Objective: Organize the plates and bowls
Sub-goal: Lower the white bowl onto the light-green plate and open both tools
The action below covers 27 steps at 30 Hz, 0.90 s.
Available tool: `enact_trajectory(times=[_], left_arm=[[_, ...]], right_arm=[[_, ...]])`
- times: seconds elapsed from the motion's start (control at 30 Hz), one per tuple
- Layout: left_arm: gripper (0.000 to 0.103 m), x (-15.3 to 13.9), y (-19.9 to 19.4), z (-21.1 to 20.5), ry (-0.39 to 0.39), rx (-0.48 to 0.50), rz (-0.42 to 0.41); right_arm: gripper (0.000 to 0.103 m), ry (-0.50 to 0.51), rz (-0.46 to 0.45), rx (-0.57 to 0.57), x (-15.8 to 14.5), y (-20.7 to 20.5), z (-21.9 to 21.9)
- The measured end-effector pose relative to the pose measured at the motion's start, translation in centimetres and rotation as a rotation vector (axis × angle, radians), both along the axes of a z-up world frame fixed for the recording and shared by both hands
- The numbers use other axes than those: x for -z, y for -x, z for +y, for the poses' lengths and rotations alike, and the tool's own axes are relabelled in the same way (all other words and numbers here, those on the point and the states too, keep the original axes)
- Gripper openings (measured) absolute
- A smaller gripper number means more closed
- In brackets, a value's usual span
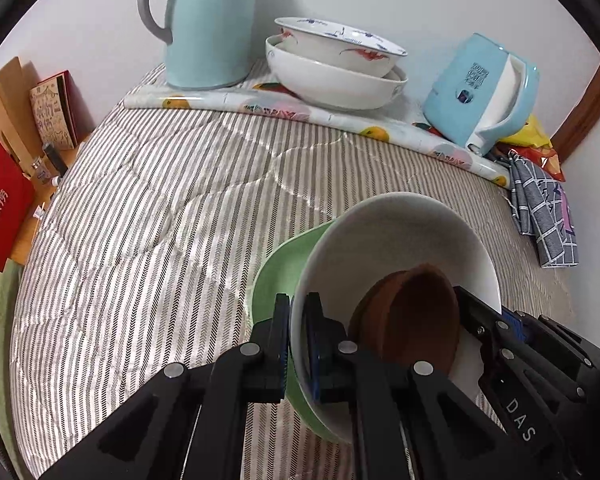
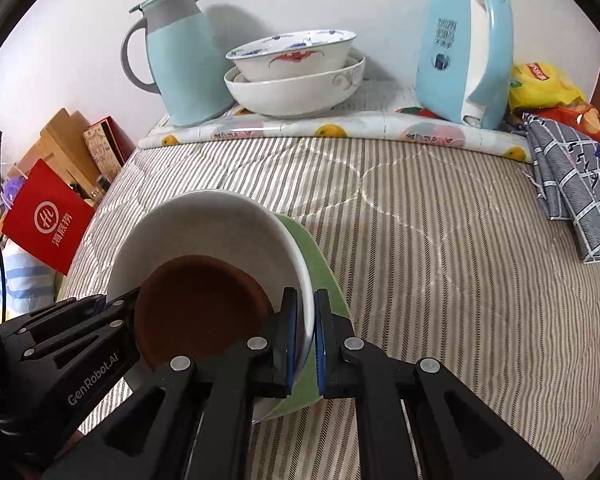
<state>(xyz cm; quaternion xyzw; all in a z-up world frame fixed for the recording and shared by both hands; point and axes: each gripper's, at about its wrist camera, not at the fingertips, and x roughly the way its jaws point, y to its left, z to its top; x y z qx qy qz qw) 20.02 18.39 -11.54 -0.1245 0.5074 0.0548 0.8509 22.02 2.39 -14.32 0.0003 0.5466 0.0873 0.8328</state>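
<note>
We see a nested stack: a brown saucer [image 2: 198,308] lying inside a white bowl [image 2: 216,228], which sits in a green bowl [image 1: 280,276], all held tilted above the striped quilt [image 2: 440,280]. Left gripper [image 1: 298,344] is clamped on the stack's rim on one side, one pad inside the white bowl, the other outside the green one. Right gripper [image 2: 306,336] is clamped the same way on the opposite rim. Each gripper shows in the other's view, at the far rim. At the back, on a fruit-print cloth [image 2: 340,128], we see a painted bowl [image 2: 296,56] nested in a larger white bowl [image 2: 296,94], between a pale-blue thermos jug [image 2: 184,68] and a blue electric kettle [image 2: 464,56]. Snack bags [image 2: 544,84] and a grey checked cloth [image 2: 576,184] lie to the right of the kettle. A red bag [image 2: 48,216] and a brown box [image 2: 60,140] sit off the left edge.
</note>
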Motion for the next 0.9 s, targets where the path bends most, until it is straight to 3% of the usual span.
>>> enact_trajectory(times=[0.47, 0.9], left_arm=[[0.01, 1.0, -0.6, 0.5, 0.018, 0.006, 0.012], [0.018, 0.9, -0.4, 0.1, -0.037, 0.018, 0.012]], right_arm=[[0.008, 0.001, 0.025, -0.003, 1.2, -0.8, 0.2], [0.011, 0.0, 0.007, 0.0, 0.7, -0.6, -0.2]])
